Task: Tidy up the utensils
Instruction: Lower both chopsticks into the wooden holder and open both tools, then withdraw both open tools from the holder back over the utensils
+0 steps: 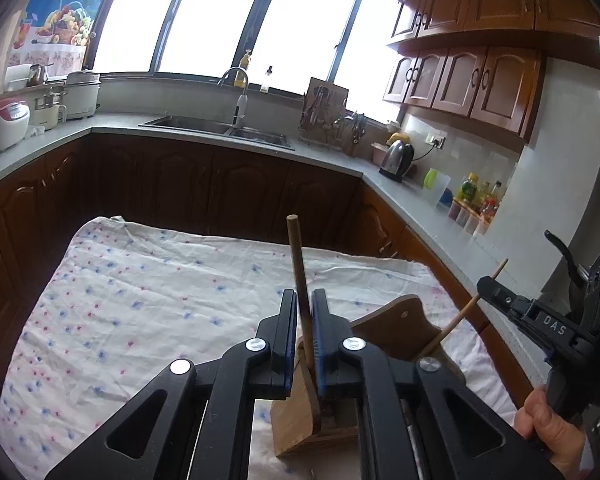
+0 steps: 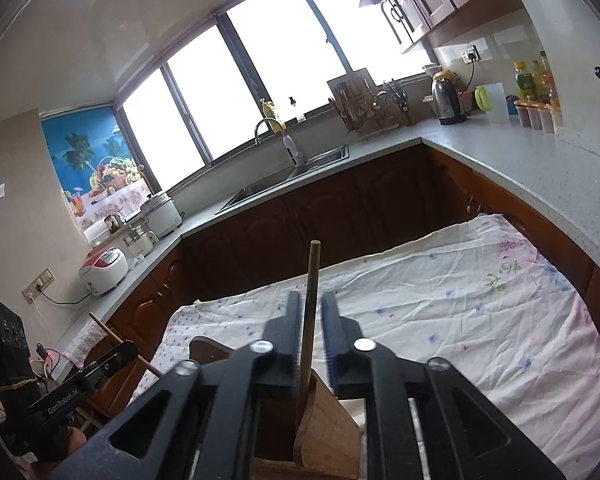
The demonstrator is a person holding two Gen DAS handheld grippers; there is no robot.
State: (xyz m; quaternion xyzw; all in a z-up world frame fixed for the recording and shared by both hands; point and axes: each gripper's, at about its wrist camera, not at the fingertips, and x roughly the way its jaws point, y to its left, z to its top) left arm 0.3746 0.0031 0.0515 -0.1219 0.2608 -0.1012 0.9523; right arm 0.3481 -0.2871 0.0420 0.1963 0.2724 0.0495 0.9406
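In the left wrist view my left gripper (image 1: 305,305) stands open around a thin, upright wooden utensil handle (image 1: 298,256), with slim gaps beside it. The utensil's flat end sits in a wooden holder (image 1: 300,424) on the floral cloth (image 1: 140,300). To the right, my right gripper (image 1: 490,286) reaches toward a paler stick (image 1: 458,318) that leans out of the holder. In the right wrist view my right gripper (image 2: 311,308) is open around a wooden handle (image 2: 313,276) standing in the holder (image 2: 332,416), clear of both pads. My left gripper (image 2: 118,354) shows low on the left.
A darker wooden piece (image 1: 396,320) rises behind the holder. The cloth-covered table is ringed by a grey counter (image 1: 228,140) with a sink (image 1: 220,126), kettle (image 1: 398,158), rice cooker (image 1: 2,124) and bottles (image 1: 476,196). A person's hand (image 1: 548,420) holds the right gripper.
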